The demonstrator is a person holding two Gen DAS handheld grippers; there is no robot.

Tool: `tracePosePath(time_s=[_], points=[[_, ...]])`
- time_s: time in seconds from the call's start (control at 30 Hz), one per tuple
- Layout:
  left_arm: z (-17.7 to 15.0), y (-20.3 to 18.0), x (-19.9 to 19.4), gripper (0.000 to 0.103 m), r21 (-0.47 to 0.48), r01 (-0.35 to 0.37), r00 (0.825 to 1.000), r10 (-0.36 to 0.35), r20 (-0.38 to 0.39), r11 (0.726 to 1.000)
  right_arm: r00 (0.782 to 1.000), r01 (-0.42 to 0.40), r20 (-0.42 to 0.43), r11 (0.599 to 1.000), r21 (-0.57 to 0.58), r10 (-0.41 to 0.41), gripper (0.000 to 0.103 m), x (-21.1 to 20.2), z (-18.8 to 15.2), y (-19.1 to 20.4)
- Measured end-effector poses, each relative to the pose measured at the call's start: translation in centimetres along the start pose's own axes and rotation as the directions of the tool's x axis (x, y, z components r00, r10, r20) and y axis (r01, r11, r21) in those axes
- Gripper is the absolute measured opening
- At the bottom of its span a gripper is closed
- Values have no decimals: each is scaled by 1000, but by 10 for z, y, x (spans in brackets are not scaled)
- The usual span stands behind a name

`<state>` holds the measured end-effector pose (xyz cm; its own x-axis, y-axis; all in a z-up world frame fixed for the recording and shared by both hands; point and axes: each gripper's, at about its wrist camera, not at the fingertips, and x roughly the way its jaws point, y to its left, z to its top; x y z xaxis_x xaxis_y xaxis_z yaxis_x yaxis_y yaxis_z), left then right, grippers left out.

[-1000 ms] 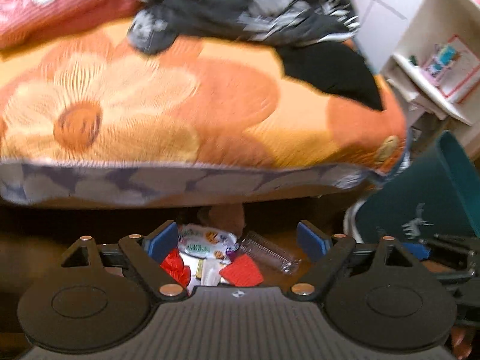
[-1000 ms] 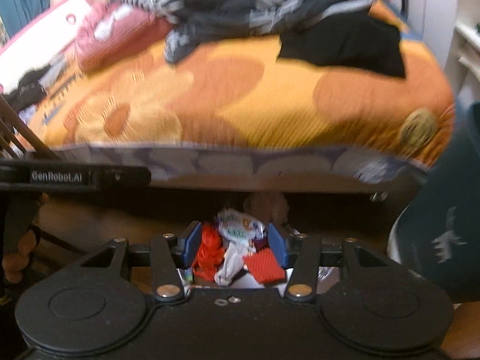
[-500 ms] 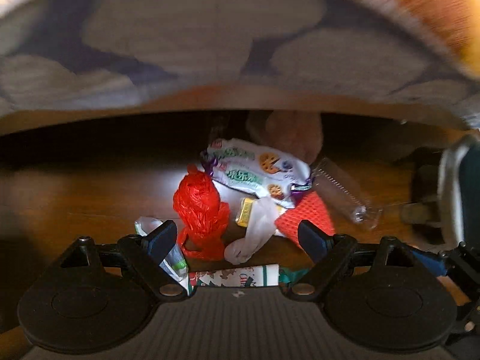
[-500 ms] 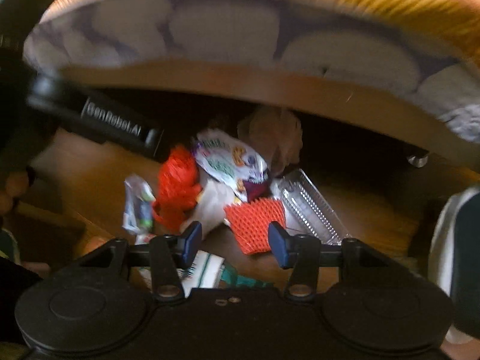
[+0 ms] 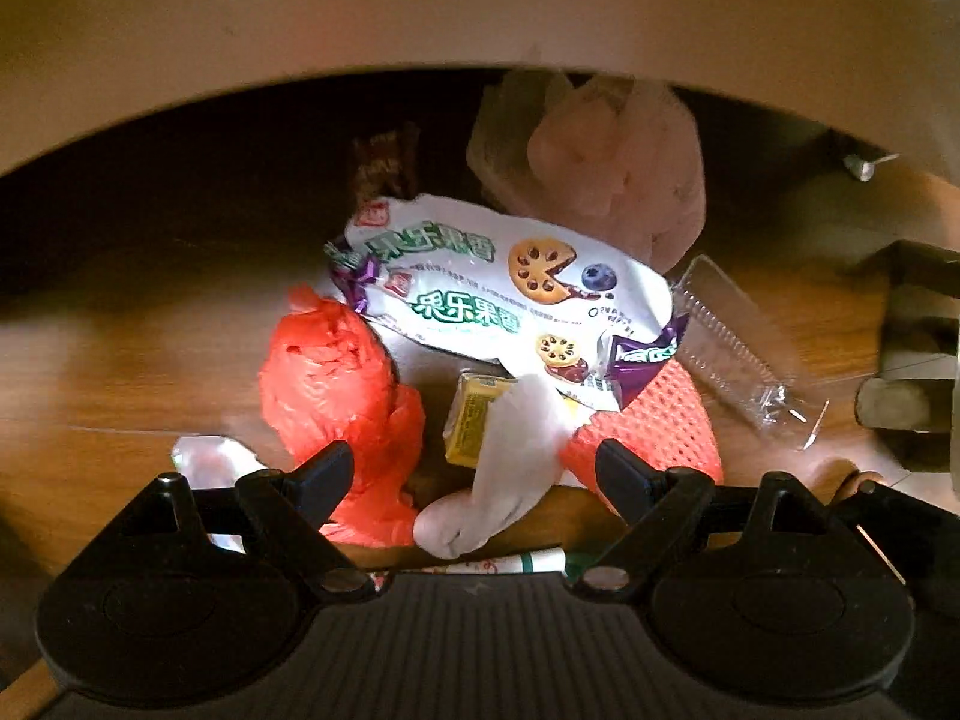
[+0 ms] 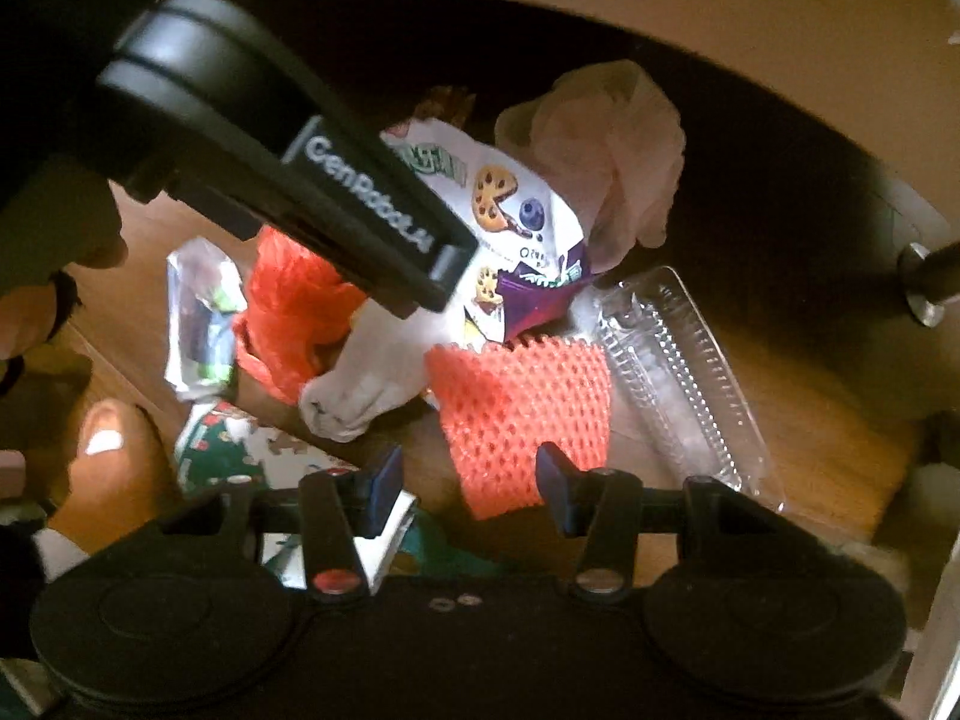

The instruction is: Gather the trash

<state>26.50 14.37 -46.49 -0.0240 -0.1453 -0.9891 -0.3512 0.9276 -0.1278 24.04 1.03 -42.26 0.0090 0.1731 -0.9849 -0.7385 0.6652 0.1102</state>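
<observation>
A pile of trash lies on the wooden floor under the bed edge. It holds a white snack wrapper [image 5: 498, 288], a crumpled red plastic bag [image 5: 336, 384], a white crumpled tissue [image 5: 504, 468], a small yellow box [image 5: 474, 426], an orange foam net [image 6: 522, 414] and a clear plastic tray [image 6: 678, 378]. My left gripper [image 5: 474, 471] is open just above the red bag and tissue. My right gripper [image 6: 468, 480] is open, its jaws on either side of the orange net's near end. The left gripper's body [image 6: 288, 168] crosses the right wrist view.
The bed frame [image 5: 420, 12] arches low over the pile. A pale pink plastic bag [image 5: 618, 168] and a dark wrapper [image 5: 384, 168] lie further under the bed. A Christmas-print paper [image 6: 240, 450] and a shiny wrapper [image 6: 198, 318] lie at the near left.
Both grippers have dropped from bed height to floor level and moved in close to the trash pile. The pile now fills both views. Both stay open.
</observation>
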Motion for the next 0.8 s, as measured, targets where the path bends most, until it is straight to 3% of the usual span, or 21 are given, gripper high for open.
tracePosePath(time_s=[0.07,0.33,0.37,0.43,0.53,0.6,0.8], points=[[2,0,10,87,8,6,1000,-6,-11,1000,1000,4,-11,1000,-11,-4,48,10,0,-1],[0,4,37,58,3,50,997,-49,-54,999,1000,1,-31,998,-56,-3,44,34,3,-1],[0,4,39,51,9,56,997,-55,-55,998,999,3,-32,998,-61,-5,42,38,3,1],[0,4,42,38,10,72,995,-72,-62,997,999,8,-39,998,-68,-10,14,41,5,1],[-1,7,43,30,-15,99,993,-100,-66,995,999,12,-40,998,-66,-15,13,42,5,-1],[-1,9,43,15,-22,117,991,-118,-64,993,999,16,-33,997,-73,-18,11,41,5,-1],[-3,10,36,7,-30,119,990,-121,-77,992,1000,21,-17,999,-29,-21,8,27,4,-7]])
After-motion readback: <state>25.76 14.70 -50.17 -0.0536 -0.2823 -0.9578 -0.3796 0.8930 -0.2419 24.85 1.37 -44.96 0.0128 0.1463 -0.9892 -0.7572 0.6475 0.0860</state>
